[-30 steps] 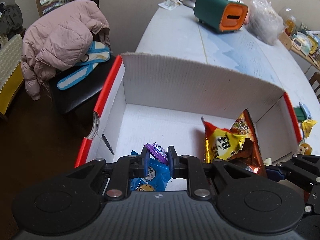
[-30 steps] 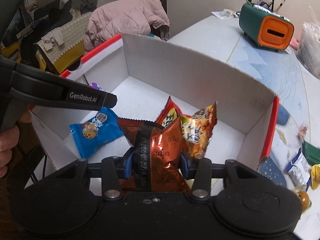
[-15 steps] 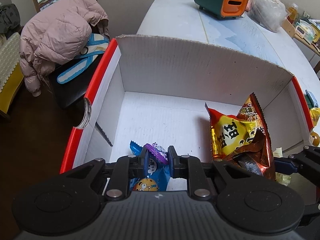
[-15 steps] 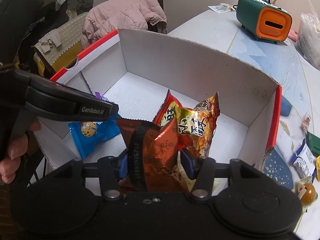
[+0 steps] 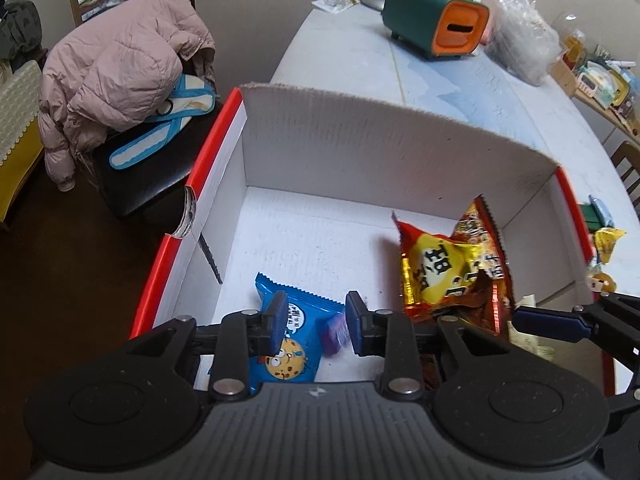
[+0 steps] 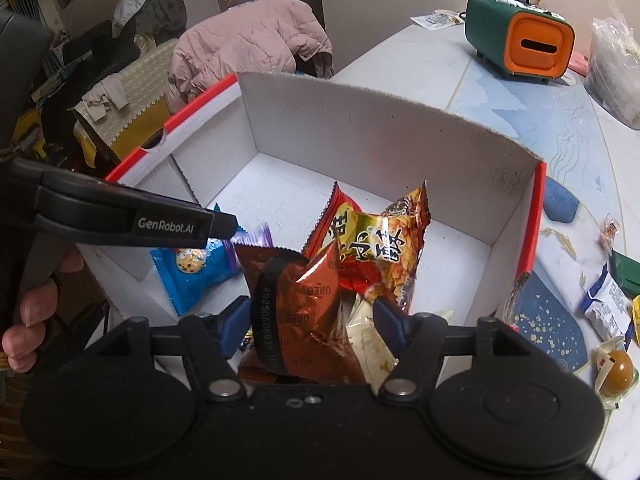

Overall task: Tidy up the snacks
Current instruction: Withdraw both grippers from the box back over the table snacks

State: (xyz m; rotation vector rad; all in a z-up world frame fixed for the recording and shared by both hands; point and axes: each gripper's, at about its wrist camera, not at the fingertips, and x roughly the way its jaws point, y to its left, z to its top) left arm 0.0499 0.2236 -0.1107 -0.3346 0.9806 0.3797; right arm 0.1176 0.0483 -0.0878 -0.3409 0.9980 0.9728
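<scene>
A white cardboard box with red rims (image 5: 360, 140) (image 6: 380, 128) holds the snacks. My left gripper (image 5: 316, 324) hangs over its near left corner with its jaws opening. A small purple packet (image 5: 334, 330) (image 6: 248, 240) lies loose between them, on a blue cookie packet (image 5: 288, 364) (image 6: 192, 268). My right gripper (image 6: 313, 324) is over the near right part, its jaws also opening. A brown-orange Oreo packet (image 6: 304, 304) stands between the pads, free of them. It leans on a yellow-red snack bag (image 6: 380, 248) (image 5: 440, 268).
A green and orange desk organizer (image 5: 436, 28) (image 6: 520, 40) and a clear plastic bag (image 5: 524, 52) stand at the table's far end. Loose snacks (image 6: 604, 308) lie right of the box. A pink jacket (image 5: 116, 80) covers a chair at left. A person's hand (image 6: 32, 312) holds the left gripper.
Both grippers' jaws have spread apart. The purple packet has slipped out of the left gripper onto the blue packet. The right gripper's pads have come off the Oreo packet.
</scene>
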